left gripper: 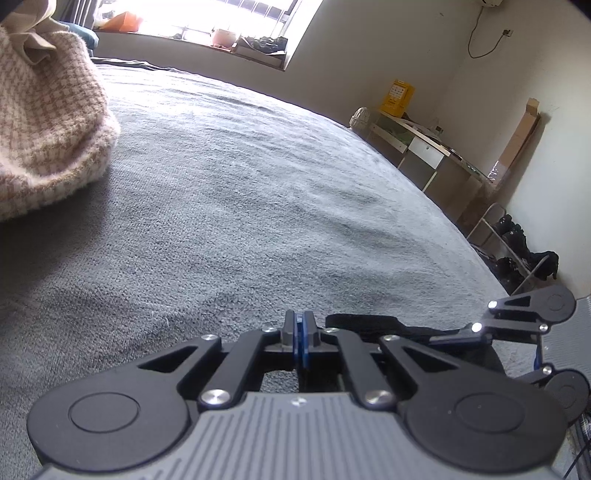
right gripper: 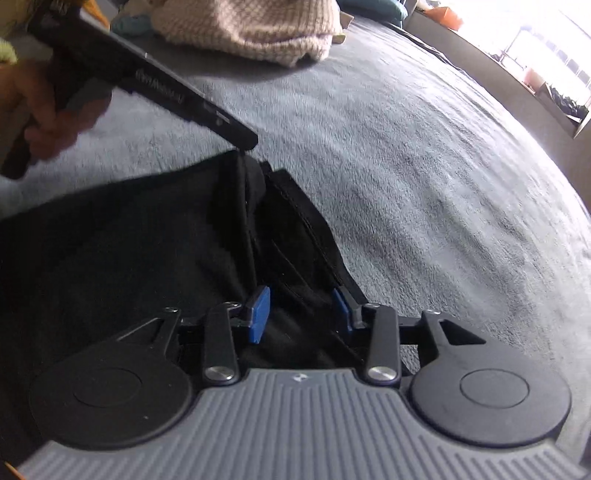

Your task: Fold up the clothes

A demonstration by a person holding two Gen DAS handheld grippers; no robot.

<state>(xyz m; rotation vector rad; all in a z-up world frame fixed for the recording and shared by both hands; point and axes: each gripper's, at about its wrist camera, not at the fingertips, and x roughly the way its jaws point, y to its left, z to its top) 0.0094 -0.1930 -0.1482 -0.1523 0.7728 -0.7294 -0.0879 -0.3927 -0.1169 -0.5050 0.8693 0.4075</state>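
Observation:
A black garment (right gripper: pixel 129 240) lies on the grey blanket (right gripper: pixel 424 184), and one corner is pulled up into a peak. My left gripper (right gripper: pixel 245 142) is shut on that raised corner; a person's hand (right gripper: pixel 44 114) holds its handle. In the left wrist view the left gripper (left gripper: pixel 300 343) has its blue pads pressed together, with a strip of the black garment (left gripper: pixel 362 321) just to the right. My right gripper (right gripper: pixel 300 312) is open low over the garment's folded edge. Black cloth lies between its blue pads (right gripper: pixel 258 314), and they do not press on it.
A pink-and-beige houndstooth knit (left gripper: pixel 48 129) is heaped at the far left of the bed (left gripper: pixel 258 184), also seen as the knit (right gripper: pixel 258 33). Beyond the bed's right edge stand a desk (left gripper: pixel 424 147), a yellow box (left gripper: pixel 397 98), leaning cardboard (left gripper: pixel 517 144) and a rack (left gripper: pixel 517 243).

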